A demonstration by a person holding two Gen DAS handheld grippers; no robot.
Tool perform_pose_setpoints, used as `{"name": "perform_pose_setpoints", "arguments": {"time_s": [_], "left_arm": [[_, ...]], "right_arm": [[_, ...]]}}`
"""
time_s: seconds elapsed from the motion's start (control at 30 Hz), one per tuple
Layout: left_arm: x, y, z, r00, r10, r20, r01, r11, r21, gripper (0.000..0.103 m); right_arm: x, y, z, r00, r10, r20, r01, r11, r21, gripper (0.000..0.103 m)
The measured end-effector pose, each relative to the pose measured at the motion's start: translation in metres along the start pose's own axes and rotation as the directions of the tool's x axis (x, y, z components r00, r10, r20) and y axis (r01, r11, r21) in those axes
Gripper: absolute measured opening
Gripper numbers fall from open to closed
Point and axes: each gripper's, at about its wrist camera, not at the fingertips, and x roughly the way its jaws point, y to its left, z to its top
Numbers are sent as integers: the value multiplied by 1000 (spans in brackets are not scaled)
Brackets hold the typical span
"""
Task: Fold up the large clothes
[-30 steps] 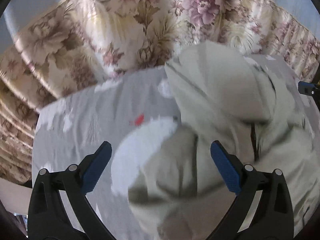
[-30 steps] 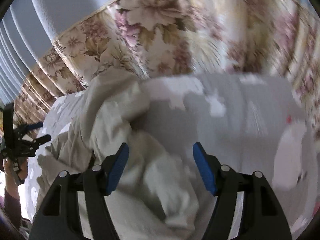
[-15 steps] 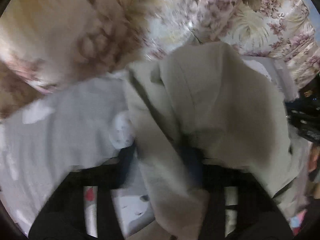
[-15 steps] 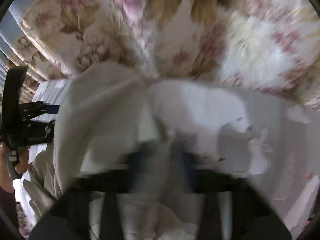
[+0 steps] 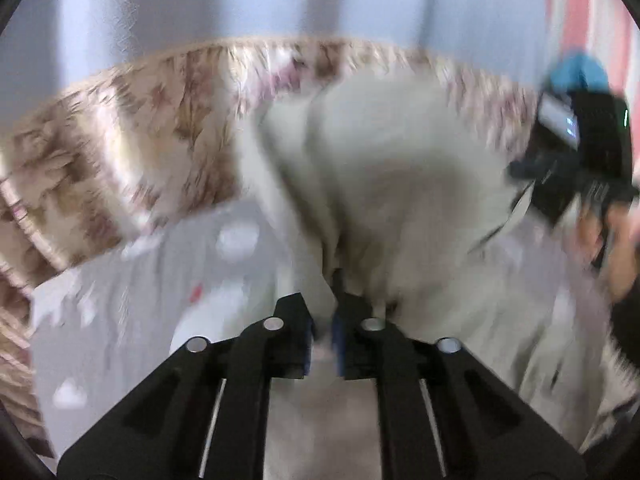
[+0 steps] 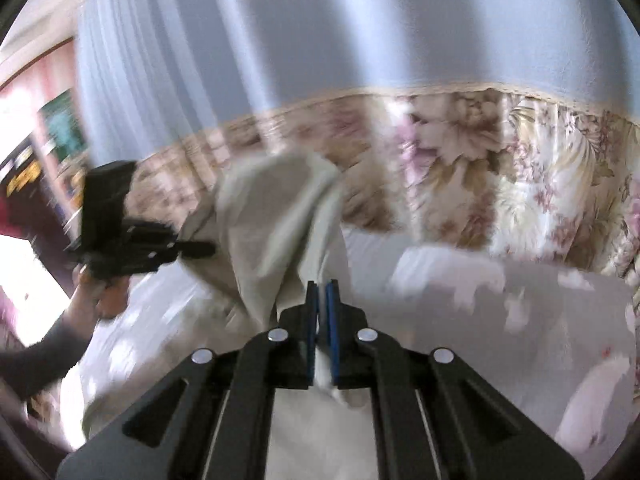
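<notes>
Now the left gripper (image 5: 323,334) is pressed together on a bunch of the pale garment (image 5: 384,184), while 1 second ago its 2 blue pads stood wide apart above the cloth. The right gripper (image 6: 321,320) also pinches a fold of the garment (image 6: 280,216), where before it was spread. Both ends are lifted from the grey bed sheet (image 5: 132,288), so I judge the folding can start once the cloth hangs straight. In front of each gripper the fabric is soft, matte, with deep loose folds. Beyond it hangs a floral curtain (image 6: 500,184), shiny, with a smooth blue wall (image 6: 360,32) above.
</notes>
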Motion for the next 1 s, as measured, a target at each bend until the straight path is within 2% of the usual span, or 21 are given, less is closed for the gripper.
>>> {"name": "perform_pose_setpoints", "arguments": {"time_s": [0.03,0.07,0.1,0.13,0.2,0.23,0.27,0.3,0.37,0.4,0.47,0.6,0.73,0.8,0.87,0.9,0.93,0.97,1.0], "left_arm": [[-4,-3,-32,998,49,-47,-49,999,3,53],[-6,-2,-55,993,79,-84,-79,997,-1,67],[-7,1,-77,987,110,-116,-111,994,-1,76],[-8,5,-97,980,136,-146,-138,990,-6,75],[-15,23,-136,966,140,-218,-158,985,-69,75],[-20,33,-146,961,146,-236,-175,979,-104,75],[-24,42,-150,957,166,-239,-200,972,-125,75],[-29,49,-150,954,194,-227,-230,962,-144,78],[-37,63,-141,963,196,-188,-235,947,-218,88],[-37,71,-134,973,163,-161,-203,940,-274,93],[-31,75,-120,987,110,-120,-144,932,-331,95],[14,64,-93,993,33,-115,-72,934,-349,97],[53,49,-90,986,14,-165,-71,936,-346,98],[71,53,-93,985,-27,-171,-44,915,-401,99],[78,51,-94,988,-42,-151,-24,909,-416,100],[81,48,-93,988,-41,-149,-23,915,-404,100],[82,46,-94,988,-43,-148,-19,918,-396,98],[83,43,-92,989,-43,-139,-15,920,-392,92],[82,42,-91,990,-56,-126,2,921,-390,58]], "right_arm": [[-7,-1,-20,999,-3,-40,3,1000,7,8],[-10,1,-43,996,-27,-85,28,1000,13,9],[-13,-2,-66,989,-64,-135,67,998,19,10],[-19,-9,-91,976,-121,-183,130,991,43,12],[-34,-29,-116,970,-139,-200,170,974,147,14],[-39,-36,-120,970,-147,-194,183,966,184,21],[-46,-44,-122,967,-179,-182,217,951,221,33],[-51,-50,-121,962,-217,-166,253,936,244,41],[-51,-57,-113,962,-246,-119,270,921,281,66],[-50,-60,-108,968,-235,-84,250,916,313,69],[-38,-69,-100,969,-236,-77,248,897,365,74],[2,-90,-102,976,-184,-119,219,863,455,74],[31,-103,-110,977,-142,-156,204,824,528,74],[41,-101,-115,982,-103,-157,173,820,546,74],[51,-91,-119,984,-90,-151,157,834,528,73],[55,-83,-119,984,-109,-140,165,854,493,70],[59,-79,-118,983,-114,-142,168,866,471,49],[62,-76,-118,984,-116,-137,167,870,465,40],[62,-73,-115,987,-108,-118,151,876,458,31]]}}
